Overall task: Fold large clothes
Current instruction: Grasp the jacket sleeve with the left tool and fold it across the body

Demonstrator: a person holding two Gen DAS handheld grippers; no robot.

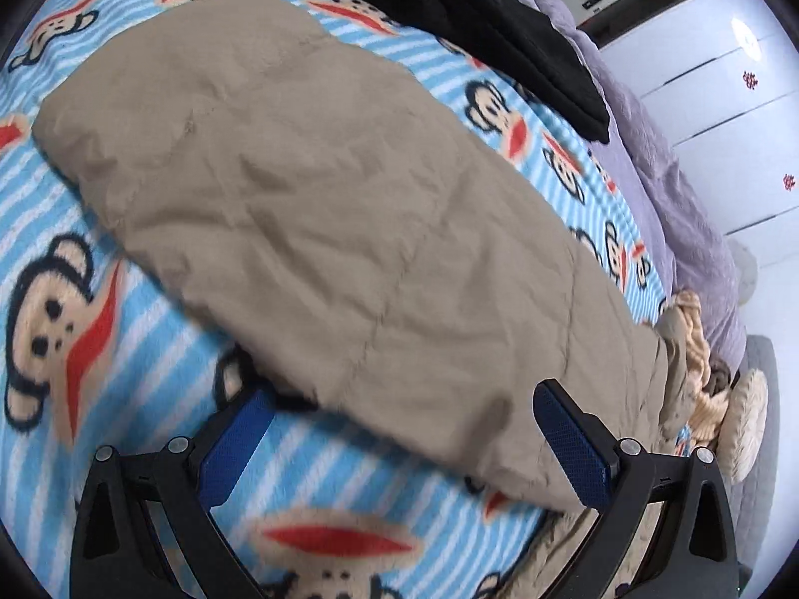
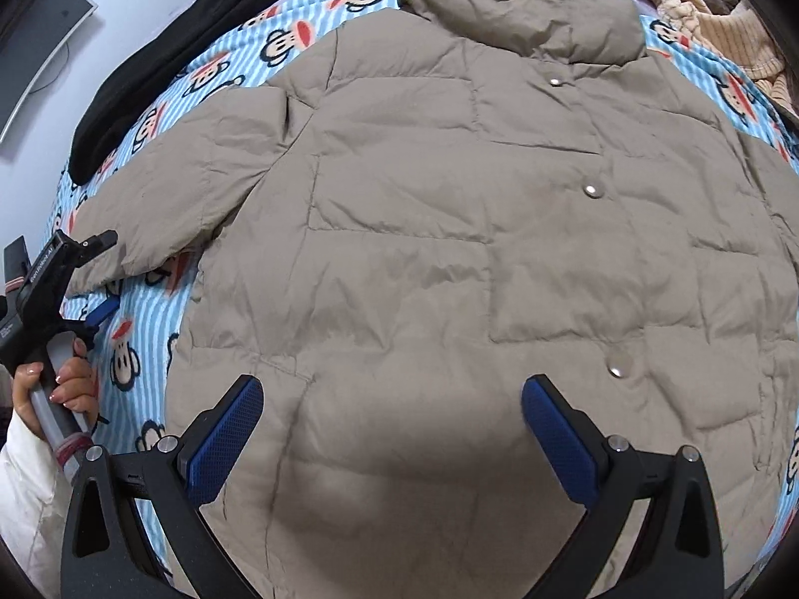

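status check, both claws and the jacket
Left claw open at the sleeve cuff, right claw open over the hem. Tan puffer jacket flat, snapped, unfolded. Black garment beside the sleeve, clear of it.

The padded jacket (image 2: pixel 449 249) runs off the right-wrist picture's right and bottom edges; its sleeve (image 1: pixel 324 209) is motion-blurred in the left view, and the sleeve's cuff hides the left gripper's (image 2: pixel 100 274) fingertips
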